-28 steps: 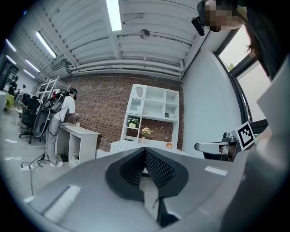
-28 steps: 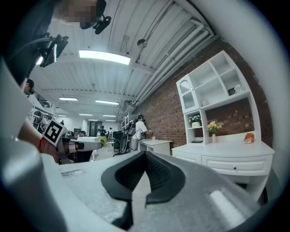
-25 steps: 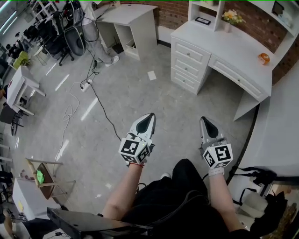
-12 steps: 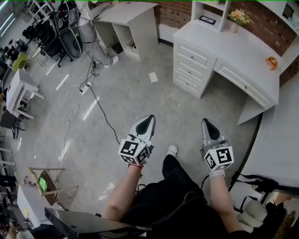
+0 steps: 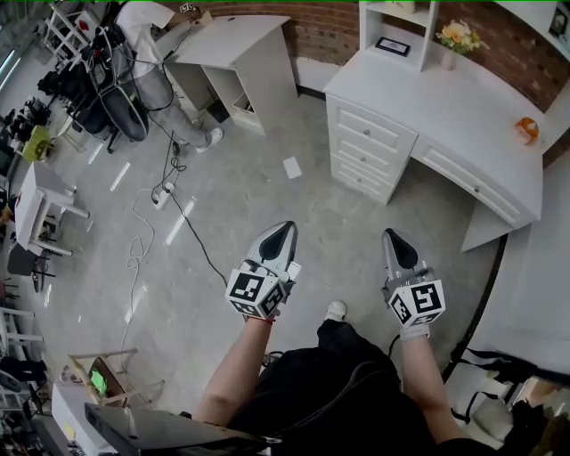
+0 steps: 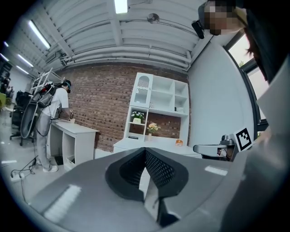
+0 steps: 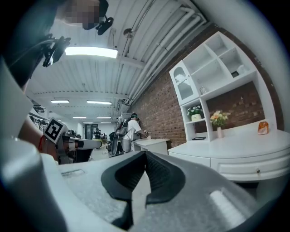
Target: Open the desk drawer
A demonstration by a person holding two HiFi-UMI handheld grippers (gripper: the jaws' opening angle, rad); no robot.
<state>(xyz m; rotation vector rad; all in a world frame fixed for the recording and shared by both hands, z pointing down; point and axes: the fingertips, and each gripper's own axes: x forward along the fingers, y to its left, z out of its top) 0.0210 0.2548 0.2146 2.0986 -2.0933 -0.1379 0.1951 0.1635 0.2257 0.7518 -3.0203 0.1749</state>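
We are at the reaching step, by our reading: nothing is being touched yet, and we are standing well apart from the white desk (image 5: 463, 98), which is sitting in the upper right of the head view against the brick wall. We are holding the left gripper (image 5: 283, 228) and the right gripper (image 5: 394, 239) side by side at lower centre, over bare floor. Each gripper view is showing its fingers pressed together with nothing between them.

The desk is offering a stack of three drawers (image 5: 370, 147) at its left end and one wide drawer (image 5: 468, 178) under the top; all are looking closed, each with small knobs. The next move is calling for us to close the distance, part one pair of fingers, and set them around a knob before pulling straight out.

The floor between us and the drawers is looking clear apart from a sheet of paper (image 5: 291, 166). A cable (image 5: 191, 223) is trailing at centre left. A person (image 5: 147, 27) is working at a second desk (image 5: 240, 36) at upper left, out of our path. A vase of flowers (image 5: 456, 37) and an orange object (image 5: 527, 129) are resting on the desk.
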